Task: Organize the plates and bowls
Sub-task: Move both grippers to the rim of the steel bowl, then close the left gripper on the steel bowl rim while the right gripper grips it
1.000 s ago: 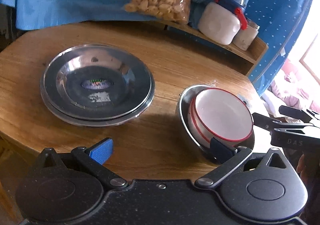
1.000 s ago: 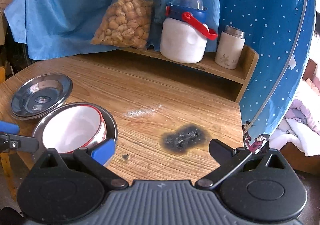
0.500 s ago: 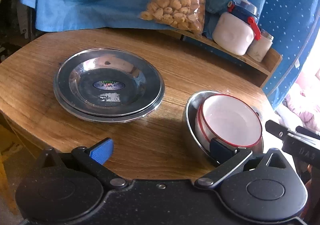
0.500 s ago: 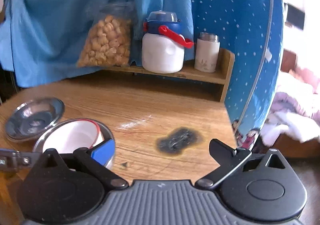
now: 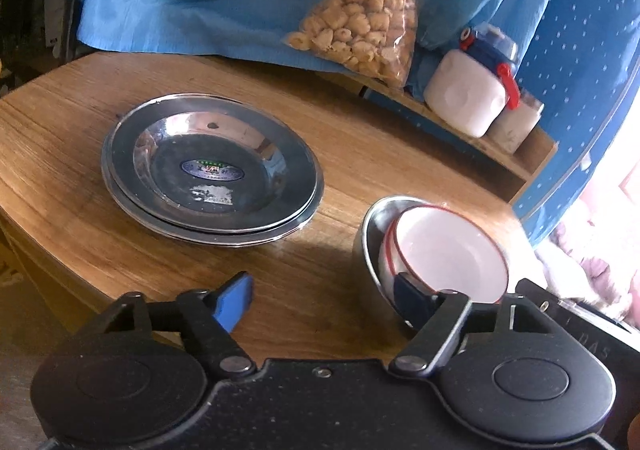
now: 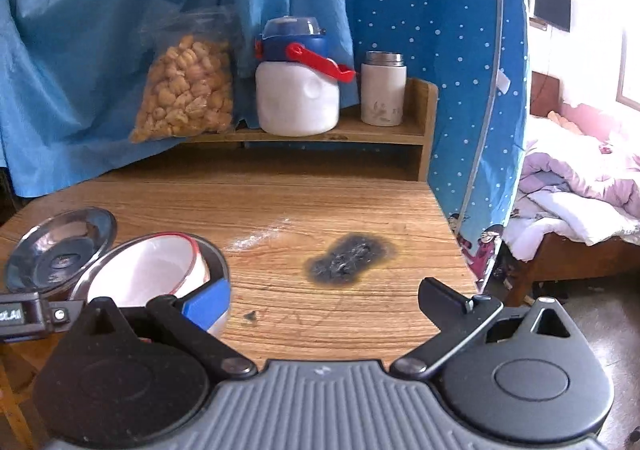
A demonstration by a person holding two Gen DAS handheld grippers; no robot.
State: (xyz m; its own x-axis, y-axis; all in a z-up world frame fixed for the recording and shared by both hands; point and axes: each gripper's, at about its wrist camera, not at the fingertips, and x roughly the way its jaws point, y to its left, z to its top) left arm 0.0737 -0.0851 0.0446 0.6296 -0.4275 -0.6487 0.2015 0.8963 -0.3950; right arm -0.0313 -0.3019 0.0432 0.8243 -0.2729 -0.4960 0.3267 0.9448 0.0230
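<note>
A stack of steel plates [image 5: 212, 170] lies on the wooden table [image 5: 340, 138], left of centre; it also shows in the right wrist view [image 6: 60, 246]. White bowls with red rims [image 5: 448, 250] sit nested in a steel bowl [image 5: 370, 234] at the table's right front; the white bowls [image 6: 148, 270] show in the right wrist view too. My left gripper [image 5: 324, 300] is open and empty at the front edge, its right finger just in front of the bowls. My right gripper [image 6: 324, 300] is open and empty, right of the bowls.
A low shelf [image 6: 360, 130] at the back holds a bag of snacks [image 6: 186, 86], a white jug with a blue lid [image 6: 296, 82] and a white tumbler [image 6: 382, 88]. Blue cloth hangs behind. A dark burn mark [image 6: 348, 258] is on the table. A bed [image 6: 580, 190] stands to the right.
Both grippers have drawn back and up from the table, so the plates and bowls look farther off. Both stay open and empty. The dishes have not moved.
</note>
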